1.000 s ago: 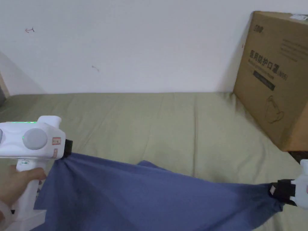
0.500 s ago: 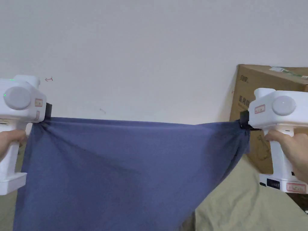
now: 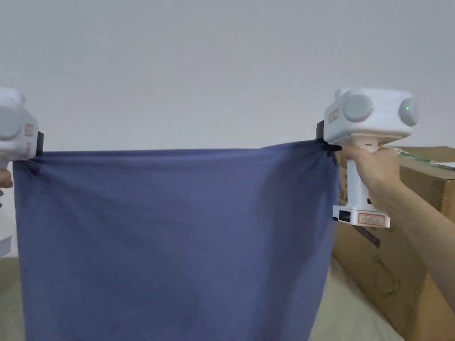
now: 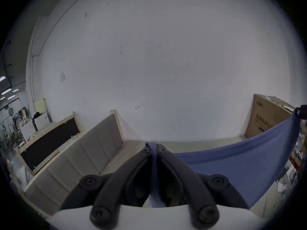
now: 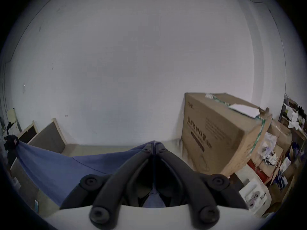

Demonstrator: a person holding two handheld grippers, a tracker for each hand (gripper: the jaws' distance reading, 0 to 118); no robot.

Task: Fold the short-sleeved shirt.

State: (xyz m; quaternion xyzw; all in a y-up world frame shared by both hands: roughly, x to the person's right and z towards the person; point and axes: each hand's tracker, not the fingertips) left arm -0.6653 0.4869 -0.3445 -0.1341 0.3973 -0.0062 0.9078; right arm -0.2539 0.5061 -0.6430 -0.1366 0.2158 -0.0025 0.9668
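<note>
dark printed characters on the cardboard box (image 5: pixel 221 134) side, too blurred to read, red-edged stickers on gripper bodies illegible

I see a plain blue short-sleeved shirt (image 3: pixel 173 239) held up in the air, filling the lower left and centre of the head view. Its top edge runs taut and nearly level across mid-frame, pinched at both upper corners. The cloth hangs flat below, with soft vertical folds, past the bottom edge.
</note>
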